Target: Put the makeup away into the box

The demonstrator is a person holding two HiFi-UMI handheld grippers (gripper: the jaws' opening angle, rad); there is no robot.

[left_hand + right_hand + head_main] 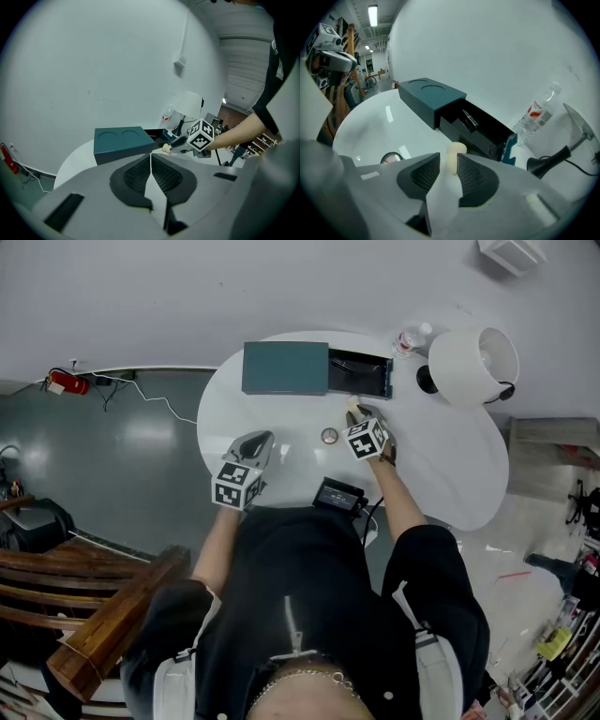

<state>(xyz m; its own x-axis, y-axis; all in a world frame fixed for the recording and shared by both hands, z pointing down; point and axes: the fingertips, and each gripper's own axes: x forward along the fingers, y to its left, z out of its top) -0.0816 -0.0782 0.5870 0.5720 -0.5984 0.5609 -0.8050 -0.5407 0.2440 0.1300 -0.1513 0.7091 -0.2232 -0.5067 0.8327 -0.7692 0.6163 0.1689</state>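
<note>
**Right claw at the box, cream piece loose between its jaws**

Right claw first: its jaws stand partly apart with the cream makeup piece upright between them. The piece leans on the right pad, and a sliver of gap shows at the left pad. I hold it over the white table, just beside the near edge of the teal box, whose drawer is pulled out. A black makeup stick lies inside the drawer. A round compact sits on the table beside my right claw. My left claw has its jaws together, holding nothing, well apart from the box. A bottle and a lamp stand beyond.
</note>
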